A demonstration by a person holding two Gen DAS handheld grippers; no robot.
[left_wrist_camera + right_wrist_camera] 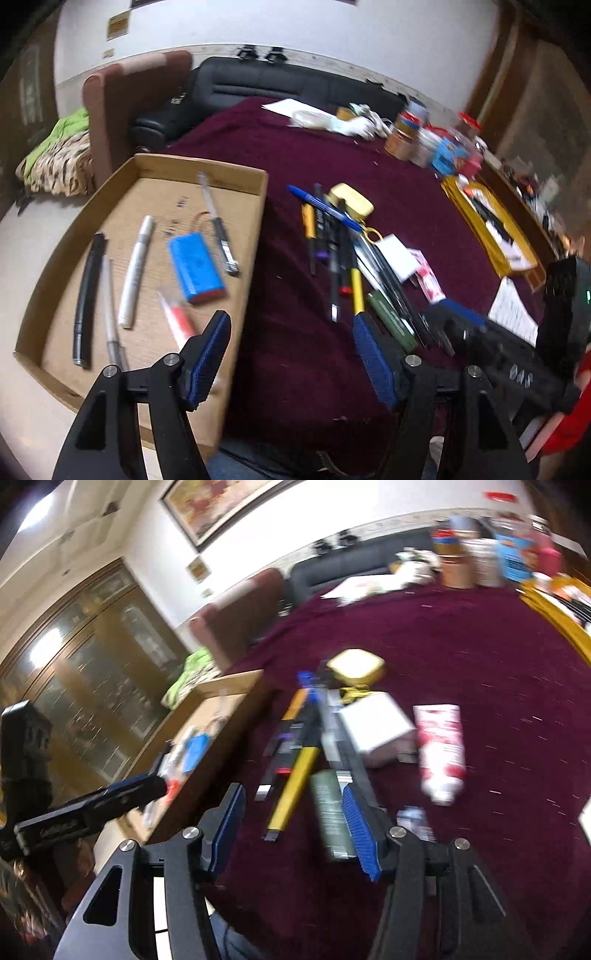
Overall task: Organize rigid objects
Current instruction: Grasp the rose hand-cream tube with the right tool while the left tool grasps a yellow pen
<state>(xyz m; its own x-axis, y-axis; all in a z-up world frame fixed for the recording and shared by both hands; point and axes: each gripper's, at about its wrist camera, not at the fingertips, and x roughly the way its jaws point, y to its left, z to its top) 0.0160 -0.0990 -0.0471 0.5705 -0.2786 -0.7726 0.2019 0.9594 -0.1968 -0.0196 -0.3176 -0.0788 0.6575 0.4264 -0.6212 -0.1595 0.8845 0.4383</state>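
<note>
A shallow cardboard tray point(255, 206) lies at the left of the maroon table point(295, 155). It holds a blue battery pack point(195, 269), a white marker point(135, 269), a black pen point(86, 295), a craft knife point(218, 225) and a red-and-white tube point(177, 317). A pile of pens and tools point(343, 254) lies on the cloth, with a yellow case point(351, 201) and a green bar point(391, 321). My left gripper point(291, 339) is open and empty over the tray's right edge. My right gripper point(295, 819) is open and empty just before the pile point(295, 775); the green bar point(330, 812) lies by its right finger.
A pink-and-white tube point(441, 753) and a white box point(375, 722) lie right of the pile. Jars and tape rolls point(424, 140) stand at the far edge. A yellow tray point(491, 225) sits at the right. A brown chair point(125, 107) and a black sofa point(280, 88) stand behind.
</note>
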